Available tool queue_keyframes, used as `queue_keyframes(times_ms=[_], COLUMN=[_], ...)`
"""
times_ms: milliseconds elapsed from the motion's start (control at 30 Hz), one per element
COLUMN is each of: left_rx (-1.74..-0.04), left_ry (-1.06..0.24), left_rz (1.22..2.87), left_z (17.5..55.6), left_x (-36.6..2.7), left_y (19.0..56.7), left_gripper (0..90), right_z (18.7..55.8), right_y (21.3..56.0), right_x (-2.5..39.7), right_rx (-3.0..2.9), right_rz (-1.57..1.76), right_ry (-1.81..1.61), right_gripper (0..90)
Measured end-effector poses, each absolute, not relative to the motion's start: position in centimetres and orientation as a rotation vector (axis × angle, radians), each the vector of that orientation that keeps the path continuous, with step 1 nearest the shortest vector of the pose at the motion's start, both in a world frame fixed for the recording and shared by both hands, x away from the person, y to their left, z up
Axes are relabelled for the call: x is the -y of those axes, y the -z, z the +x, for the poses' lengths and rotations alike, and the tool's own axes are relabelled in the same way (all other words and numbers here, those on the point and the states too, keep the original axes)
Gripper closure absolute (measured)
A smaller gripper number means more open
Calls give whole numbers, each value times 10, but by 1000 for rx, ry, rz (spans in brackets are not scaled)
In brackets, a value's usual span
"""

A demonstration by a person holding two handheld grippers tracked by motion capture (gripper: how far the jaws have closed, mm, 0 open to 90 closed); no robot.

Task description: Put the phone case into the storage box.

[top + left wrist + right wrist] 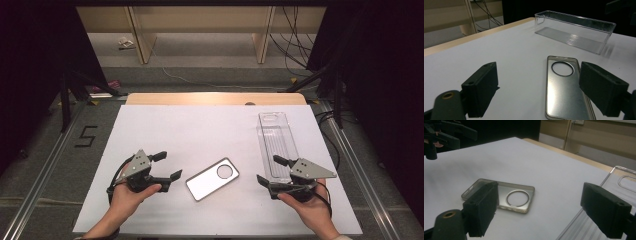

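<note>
Both grippers, left and right, gape empty with the case flat between them, so thin that jaws may skid off its rim

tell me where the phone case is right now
In the high view the phone case lies flat on the white table, between the left gripper and the right gripper, left of the clear bin.
</note>
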State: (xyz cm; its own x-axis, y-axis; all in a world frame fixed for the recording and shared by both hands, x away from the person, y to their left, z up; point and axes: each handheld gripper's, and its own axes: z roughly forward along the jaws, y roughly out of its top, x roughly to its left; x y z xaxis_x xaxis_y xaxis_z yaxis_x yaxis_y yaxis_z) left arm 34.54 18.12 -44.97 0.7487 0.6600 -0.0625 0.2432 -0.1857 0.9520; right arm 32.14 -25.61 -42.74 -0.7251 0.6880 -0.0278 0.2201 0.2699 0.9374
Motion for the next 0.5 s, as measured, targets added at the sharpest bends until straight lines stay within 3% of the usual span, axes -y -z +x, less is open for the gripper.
queue_keyframes(times_ms=[333,500], left_rx=[-709,-711], left_ry=[-441,-439], left_rz=[1763,1763], left_z=[345,345], left_x=[-182,-181], left_y=[449,450], left_gripper=[158,158], right_z=[321,320], right_y=[426,425], right_x=[253,244], right_rx=[-2112,-2124], right_rz=[807,790], right_ry=[-1449,-1457], right_gripper=[179,302])
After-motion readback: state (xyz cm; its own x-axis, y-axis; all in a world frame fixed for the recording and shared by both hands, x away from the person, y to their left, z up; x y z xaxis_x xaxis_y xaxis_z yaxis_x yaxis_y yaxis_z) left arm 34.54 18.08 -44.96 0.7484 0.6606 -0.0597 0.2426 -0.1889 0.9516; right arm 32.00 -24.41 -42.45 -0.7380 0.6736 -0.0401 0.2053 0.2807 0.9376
